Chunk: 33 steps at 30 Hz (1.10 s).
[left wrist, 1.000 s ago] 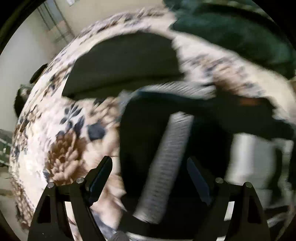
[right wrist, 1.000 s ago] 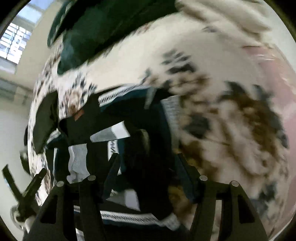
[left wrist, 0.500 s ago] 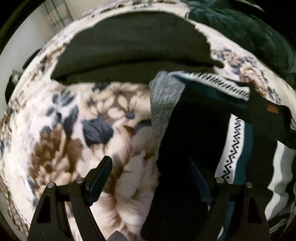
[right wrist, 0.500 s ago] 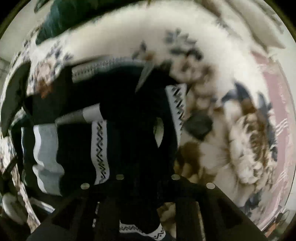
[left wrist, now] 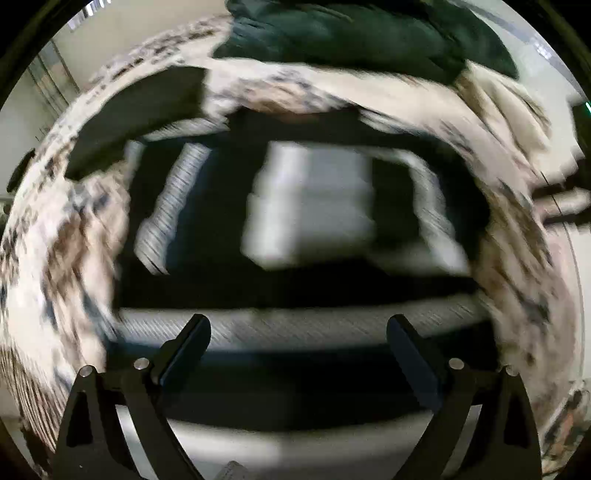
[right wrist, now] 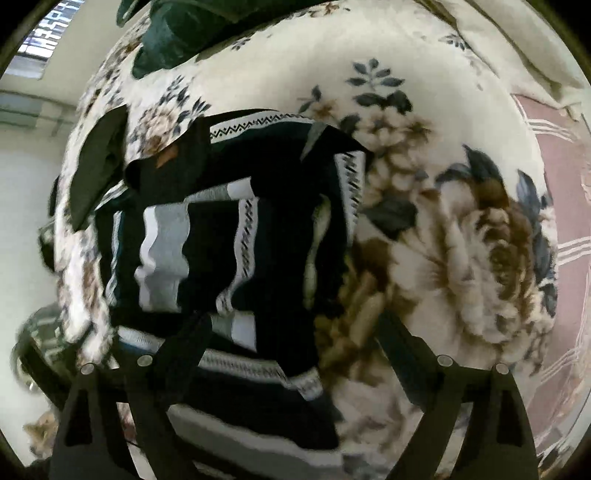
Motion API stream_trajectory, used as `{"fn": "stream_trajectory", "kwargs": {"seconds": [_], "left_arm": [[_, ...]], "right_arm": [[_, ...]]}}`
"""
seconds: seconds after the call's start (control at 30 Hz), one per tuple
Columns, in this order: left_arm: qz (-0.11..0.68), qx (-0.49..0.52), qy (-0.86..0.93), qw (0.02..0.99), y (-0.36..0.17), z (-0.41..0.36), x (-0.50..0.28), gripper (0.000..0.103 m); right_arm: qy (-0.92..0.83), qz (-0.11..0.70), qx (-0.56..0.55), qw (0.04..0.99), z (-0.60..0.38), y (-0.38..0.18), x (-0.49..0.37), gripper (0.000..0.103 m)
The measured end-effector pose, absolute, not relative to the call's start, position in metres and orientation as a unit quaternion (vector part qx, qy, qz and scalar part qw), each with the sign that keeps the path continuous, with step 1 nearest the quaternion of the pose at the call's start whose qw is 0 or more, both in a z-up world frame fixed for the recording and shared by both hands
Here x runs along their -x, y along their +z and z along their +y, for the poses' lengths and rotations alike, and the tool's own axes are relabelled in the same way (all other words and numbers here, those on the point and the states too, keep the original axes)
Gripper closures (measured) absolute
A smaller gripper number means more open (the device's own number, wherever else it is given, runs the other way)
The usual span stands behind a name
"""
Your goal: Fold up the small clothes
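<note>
Both the left hand-held gripper point(left wrist: 297, 339) and right hand-held gripper point(right wrist: 291, 336) gape apart above the dark striped sweater point(right wrist: 229, 236), mid-frame on the floral blanket point(right wrist: 461, 240).

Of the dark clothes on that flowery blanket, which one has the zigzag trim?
The black garment lying just ahead of both grippers, with grey-white bands and zigzag borders. The folded piece beyond it is plain dark, and the green one is farthest away.

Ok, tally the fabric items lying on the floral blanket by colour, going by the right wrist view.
Black with white and grey patterned bands: 1, the striped garment
Plain black: 1, the dark cloth
Dark green: 1, the bundle at the far edge
Total: 3, all on the floral blanket
</note>
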<state>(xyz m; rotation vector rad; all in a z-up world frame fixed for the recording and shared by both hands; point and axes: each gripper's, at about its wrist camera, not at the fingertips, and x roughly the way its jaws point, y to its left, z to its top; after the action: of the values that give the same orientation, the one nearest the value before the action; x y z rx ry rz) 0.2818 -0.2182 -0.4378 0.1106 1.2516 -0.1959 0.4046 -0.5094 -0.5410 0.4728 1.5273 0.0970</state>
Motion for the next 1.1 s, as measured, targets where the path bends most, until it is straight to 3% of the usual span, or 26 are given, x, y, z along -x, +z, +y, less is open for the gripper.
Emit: {"fn": "stream_trajectory", "kwargs": {"seconds": [0.23, 0.33, 0.67, 0.73, 0.8, 0.83, 0.87, 0.9, 1.1], "left_arm": [[0.663, -0.027, -0.126, 0.737, -0.477, -0.346, -0.173, 0.006], [0.686, -0.04, -0.121, 0.716, -0.509, -0.373, -0.146, 0.006], [0.667, -0.107, -0.073, 0.734, -0.552, -0.408, -0.134, 0.006], [0.654, -0.114, -0.072, 0.745, -0.549, -0.413, -0.132, 0.017], [0.64, -0.103, -0.067, 0.758, -0.54, -0.411, -0.13, 0.062], [0.637, -0.094, -0.068, 0.762, -0.535, -0.408, -0.13, 0.073], [0.635, -0.08, -0.072, 0.765, -0.529, -0.405, -0.131, 0.091], [0.632, -0.072, -0.067, 0.769, -0.523, -0.399, -0.133, 0.099], [0.602, 0.017, -0.046, 0.797, -0.469, -0.341, -0.136, 0.099]], "right_arm": [[0.113, 0.708, -0.196, 0.669, -0.589, -0.529, -0.386, 0.011], [0.144, 0.697, -0.209, 0.67, -0.61, -0.534, -0.401, 0.023], [0.202, 0.692, -0.282, 0.633, -0.585, -0.649, -0.515, 0.023], [0.203, 0.697, -0.301, 0.618, -0.577, -0.667, -0.524, 0.024], [0.2, 0.693, -0.305, 0.622, -0.57, -0.669, -0.527, 0.047], [0.199, 0.693, -0.302, 0.623, -0.565, -0.666, -0.529, 0.085], [0.195, 0.695, -0.296, 0.626, -0.561, -0.664, -0.53, 0.091], [0.193, 0.691, -0.283, 0.637, -0.556, -0.654, -0.531, 0.091], [0.217, 0.689, -0.201, 0.661, -0.52, -0.596, -0.54, 0.092]]}}
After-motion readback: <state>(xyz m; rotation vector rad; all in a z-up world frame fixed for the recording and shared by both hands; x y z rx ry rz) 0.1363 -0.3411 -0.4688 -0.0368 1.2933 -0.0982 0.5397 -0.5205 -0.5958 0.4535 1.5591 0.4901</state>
